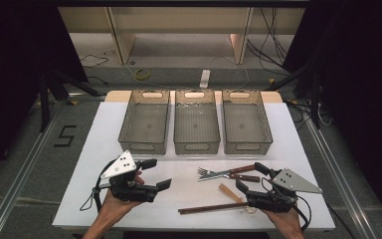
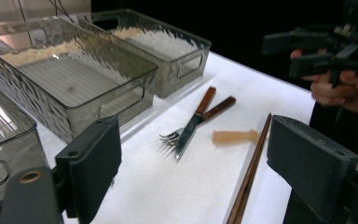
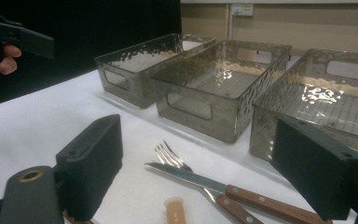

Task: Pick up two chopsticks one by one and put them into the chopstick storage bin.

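A fork [image 1: 206, 173] and a knife [image 1: 238, 172], both with wooden handles, lie crossed on the white table [image 1: 104, 149] in front of the bins. Nearer the front edge lie brown chopsticks [image 1: 211, 207] and a small tan spoon-like piece [image 1: 227, 191]. My left gripper [image 1: 157, 174] hovers left of the cutlery, open and empty. My right gripper [image 1: 250, 177] is open just right of the knife handles, holding nothing. In the left gripper view the fork [image 2: 170, 138], knife [image 2: 193, 123] and chopsticks [image 2: 251, 172] lie ahead of its jaws. The right gripper view has the fork [image 3: 168, 156] and knife [image 3: 191, 177] between its jaws.
Three clear grey bins stand in a row at the back of the table: left [image 1: 144, 147], middle [image 1: 196, 148], right [image 1: 247, 147]; all look empty. Cables and table legs sit on the floor beyond.
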`<state>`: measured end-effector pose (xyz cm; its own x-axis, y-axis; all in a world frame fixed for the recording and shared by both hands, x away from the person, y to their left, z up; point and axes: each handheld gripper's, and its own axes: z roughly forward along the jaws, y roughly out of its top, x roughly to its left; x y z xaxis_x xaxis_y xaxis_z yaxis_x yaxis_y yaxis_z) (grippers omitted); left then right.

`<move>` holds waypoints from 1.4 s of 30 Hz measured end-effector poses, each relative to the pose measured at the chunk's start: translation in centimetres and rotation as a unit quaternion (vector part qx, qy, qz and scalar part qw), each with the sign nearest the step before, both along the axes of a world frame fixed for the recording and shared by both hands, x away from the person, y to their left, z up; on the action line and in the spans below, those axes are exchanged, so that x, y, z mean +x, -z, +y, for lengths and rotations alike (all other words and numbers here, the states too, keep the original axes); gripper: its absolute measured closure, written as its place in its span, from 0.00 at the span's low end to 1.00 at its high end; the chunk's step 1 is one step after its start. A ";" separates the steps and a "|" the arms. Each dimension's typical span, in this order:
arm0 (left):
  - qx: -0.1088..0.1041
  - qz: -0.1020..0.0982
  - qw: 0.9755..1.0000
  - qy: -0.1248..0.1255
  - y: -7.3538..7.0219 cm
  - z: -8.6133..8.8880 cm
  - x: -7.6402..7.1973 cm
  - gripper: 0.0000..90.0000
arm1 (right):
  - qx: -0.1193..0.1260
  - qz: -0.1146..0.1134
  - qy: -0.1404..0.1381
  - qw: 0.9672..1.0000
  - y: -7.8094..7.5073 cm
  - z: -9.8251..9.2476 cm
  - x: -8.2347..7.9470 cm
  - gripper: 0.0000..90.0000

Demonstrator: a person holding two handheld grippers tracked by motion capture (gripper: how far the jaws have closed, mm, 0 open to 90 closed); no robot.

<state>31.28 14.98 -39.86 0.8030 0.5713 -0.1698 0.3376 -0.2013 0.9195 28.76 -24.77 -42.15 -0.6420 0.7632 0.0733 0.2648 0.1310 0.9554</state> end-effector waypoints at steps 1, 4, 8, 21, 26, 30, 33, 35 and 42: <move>0.005 0.005 1.000 0.002 -0.1 -0.3 0.1 0.20 | 0.002 0.000 -0.001 1.000 -0.1 -0.1 0.0 0.19; 0.013 0.017 1.000 0.011 -0.4 -1.2 0.5 0.21 | 0.002 -0.001 -0.001 1.000 -0.2 -0.1 0.0 0.19; 0.045 0.028 0.998 0.018 -0.8 -2.7 1.0 0.21 | 0.001 -0.005 -0.001 1.000 -0.3 -0.2 -0.1 0.19; 0.135 0.066 0.988 0.044 -0.4 -5.7 2.4 0.22 | 0.003 -0.002 0.000 1.000 -0.3 -0.2 0.0 0.19; 0.175 0.073 0.980 0.055 -0.4 -7.2 2.9 0.22 | 0.001 0.001 -0.001 1.000 -0.2 -0.2 0.1 0.19; 0.192 0.079 0.976 0.069 -0.2 -8.3 3.3 0.24 | 0.000 0.001 -0.002 1.000 -0.2 -0.2 0.0 0.19; 0.213 0.088 0.970 0.079 0.3 -9.0 3.6 0.24 | 0.000 0.003 -0.003 1.000 -0.2 -0.2 0.0 0.19; 0.222 0.093 0.967 0.088 0.5 -9.5 3.7 0.24 | -0.001 0.004 -0.004 1.000 -0.2 -0.2 0.1 0.20; 0.252 0.107 0.956 0.105 1.3 -10.9 3.8 0.25 | -0.004 0.006 -0.004 1.000 -0.1 -0.2 0.1 0.20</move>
